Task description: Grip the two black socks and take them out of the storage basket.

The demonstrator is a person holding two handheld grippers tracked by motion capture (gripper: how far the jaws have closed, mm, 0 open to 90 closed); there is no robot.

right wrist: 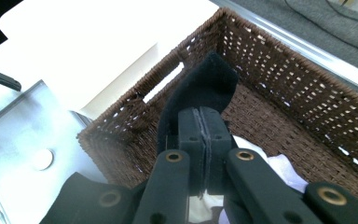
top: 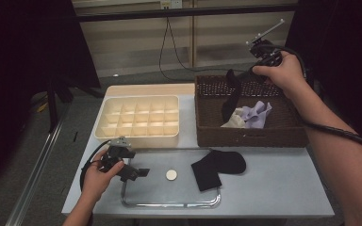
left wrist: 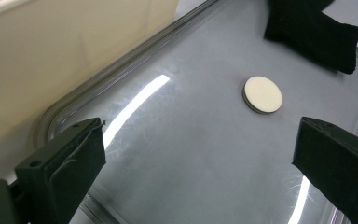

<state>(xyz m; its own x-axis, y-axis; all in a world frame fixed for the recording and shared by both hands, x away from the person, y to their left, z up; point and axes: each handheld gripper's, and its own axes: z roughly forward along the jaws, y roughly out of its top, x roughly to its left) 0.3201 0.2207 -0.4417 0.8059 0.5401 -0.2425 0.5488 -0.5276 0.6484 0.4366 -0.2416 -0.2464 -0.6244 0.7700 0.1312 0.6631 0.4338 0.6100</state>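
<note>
Hanging limp from right hand-held gripper, clamped tight: black sock over basket, probably light, soft; left hand-held gripper open.

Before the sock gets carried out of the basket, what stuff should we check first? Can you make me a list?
1. Right gripper shut tight on the black sock: ok.
2. Sock lifted clear of the basket: not ok, its lower end hangs inside.
3. Other clothes not snagged on the sock: cannot tell.
4. Room on the tray beside the other black sock: ok.
5. Left gripper open and out of the way at the tray's left edge: ok.
</note>
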